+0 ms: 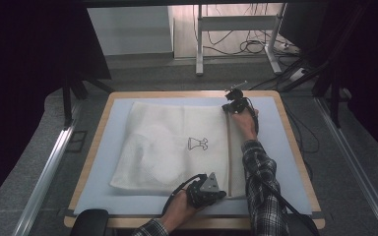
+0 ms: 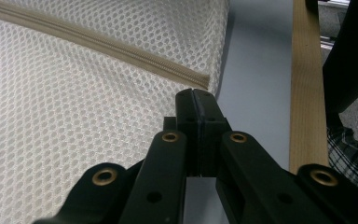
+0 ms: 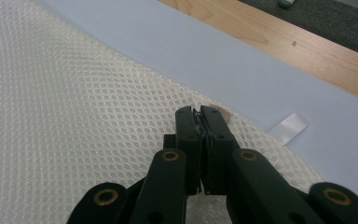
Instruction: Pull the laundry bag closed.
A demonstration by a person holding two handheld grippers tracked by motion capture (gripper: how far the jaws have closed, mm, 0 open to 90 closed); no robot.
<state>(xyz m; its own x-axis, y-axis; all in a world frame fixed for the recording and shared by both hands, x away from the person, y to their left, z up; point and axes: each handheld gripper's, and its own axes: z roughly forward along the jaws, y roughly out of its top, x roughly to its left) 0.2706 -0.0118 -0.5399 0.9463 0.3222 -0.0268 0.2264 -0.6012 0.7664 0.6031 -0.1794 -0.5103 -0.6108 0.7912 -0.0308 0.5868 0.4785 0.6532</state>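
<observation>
A white mesh bag (image 1: 177,142) lies flat on a pale blue mat (image 1: 280,147). Its tan zipper (image 1: 229,147) runs along the bag's right edge and looks closed in the left gripper view (image 2: 121,51). My left gripper (image 1: 222,193) sits at the near end of the zipper, jaws shut (image 2: 196,93) at the bag's corner and apparently pinching its edge. My right gripper (image 1: 227,108) is at the zipper's far end. Its jaws are shut (image 3: 200,111), with a thin grey sliver, seemingly the zipper pull, between the pads.
The mat covers a wooden table (image 1: 94,147) whose edge shows close to both grippers. A small white tag (image 3: 289,127) sticks out from the bag's far corner. A black drawing (image 1: 197,143) is printed mid-bag. Desk legs and cables stand on the floor beyond.
</observation>
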